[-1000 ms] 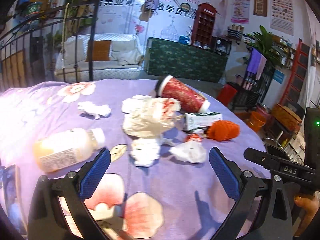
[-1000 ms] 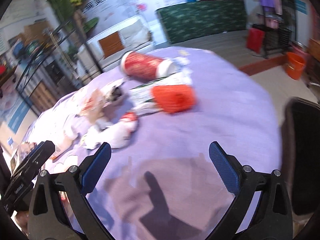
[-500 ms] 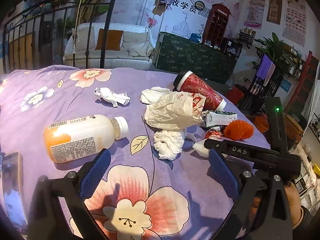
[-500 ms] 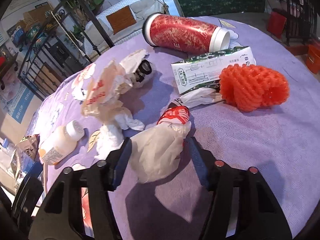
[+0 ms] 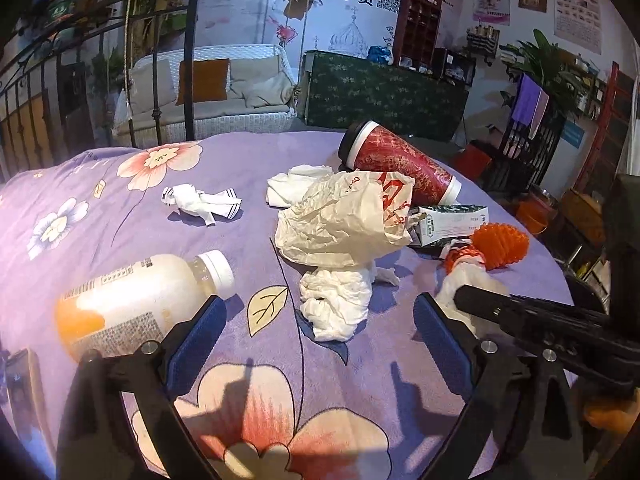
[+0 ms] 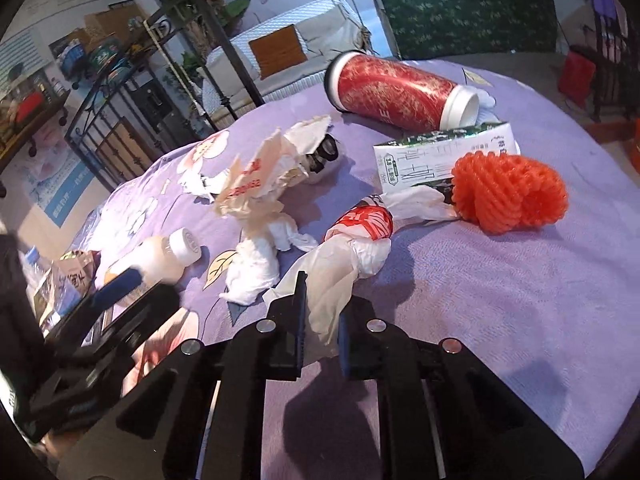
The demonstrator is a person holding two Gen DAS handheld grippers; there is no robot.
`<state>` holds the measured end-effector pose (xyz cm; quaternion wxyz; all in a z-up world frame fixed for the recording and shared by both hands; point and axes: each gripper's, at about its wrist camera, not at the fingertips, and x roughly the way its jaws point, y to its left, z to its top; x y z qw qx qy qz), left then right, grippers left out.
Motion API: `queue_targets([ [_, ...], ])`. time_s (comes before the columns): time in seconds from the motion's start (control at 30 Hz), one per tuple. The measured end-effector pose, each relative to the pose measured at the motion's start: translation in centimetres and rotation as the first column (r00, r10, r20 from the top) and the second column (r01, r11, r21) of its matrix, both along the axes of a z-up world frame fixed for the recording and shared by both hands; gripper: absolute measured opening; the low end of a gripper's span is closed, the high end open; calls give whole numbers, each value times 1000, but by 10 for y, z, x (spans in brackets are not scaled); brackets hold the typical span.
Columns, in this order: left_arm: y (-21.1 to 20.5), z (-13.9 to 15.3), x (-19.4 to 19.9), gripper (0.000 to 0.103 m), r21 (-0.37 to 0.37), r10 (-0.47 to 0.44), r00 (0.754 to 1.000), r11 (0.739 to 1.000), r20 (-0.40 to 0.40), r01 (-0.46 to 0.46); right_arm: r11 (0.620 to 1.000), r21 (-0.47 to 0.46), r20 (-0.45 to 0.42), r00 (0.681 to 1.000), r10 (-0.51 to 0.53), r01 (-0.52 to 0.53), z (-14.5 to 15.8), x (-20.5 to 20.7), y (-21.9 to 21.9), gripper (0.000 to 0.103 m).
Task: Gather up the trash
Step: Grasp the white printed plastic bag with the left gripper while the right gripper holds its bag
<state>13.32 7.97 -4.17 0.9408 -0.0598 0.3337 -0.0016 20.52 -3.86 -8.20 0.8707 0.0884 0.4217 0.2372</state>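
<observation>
Right gripper [image 6: 320,320]: its jaws are closing and already narrow, with the near end of the white crumpled plastic bag with red print [image 6: 340,256] between the blue pads – the pads press on it.
Left gripper [image 5: 316,336]: jaws wide and closing a little; nothing is between them. The purple flowered cloth [image 5: 240,168] lies below, and a white crumpled tissue [image 5: 336,304] is just ahead.
Held bag: it lies on the cloth, near the orange foam net [image 6: 508,192].
Only in the right wrist view: the grip on the bag. In the left wrist view the black body of the right gripper covers most of this bag.
Only in the left wrist view: a small white wrapper with dark stripes [image 5: 200,204], apart from the rest.
Other trash: a plastic bottle with orange drink and white cap [image 5: 140,300] touches the left pad; a beige paper bag with red letters [image 5: 344,220], a red paper cup on its side [image 5: 400,164] and a green-white carton [image 5: 452,224] lie behind.
</observation>
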Motion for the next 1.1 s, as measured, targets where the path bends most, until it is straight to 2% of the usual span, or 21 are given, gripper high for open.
queue_targets([
  [0.17,-13,1,31,88,45,-73,997,996,-28,74,1000,-19,30,1000,5,-4,9,-15,-13,13],
  [0.3,-20,0,51,86,52,-100,994,993,-53,103,1000,-26,47,999,-3,5,17,-30,-27,13],
  [0.37,-30,0,55,85,89,-114,993,989,-41,117,1000,-30,54,999,-4,5,20,-35,-31,14],
  [0.47,-41,-1,64,76,151,-109,994,982,-31,112,999,-36,57,998,-5,7,21,-42,-37,14],
  [0.57,-43,-5,74,66,162,-97,994,981,-42,103,999,-31,51,999,-7,8,22,-49,-43,13],
  [0.63,-41,-7,79,50,146,-83,995,985,-55,90,999,-38,58,998,-3,5,23,-55,-44,14],
  [0.73,-30,-4,74,33,88,-56,998,994,-28,58,998,-56,79,997,4,0,24,-62,-44,13],
  [0.87,-20,12,56,28,56,-23,998,998,53,20,998,-67,91,996,10,-3,23,-69,-42,13],
  [1.1,-9,29,31,24,18,8,994,1000,107,-10,997,-71,110,994,-3,11,25,-78,-45,13],
])
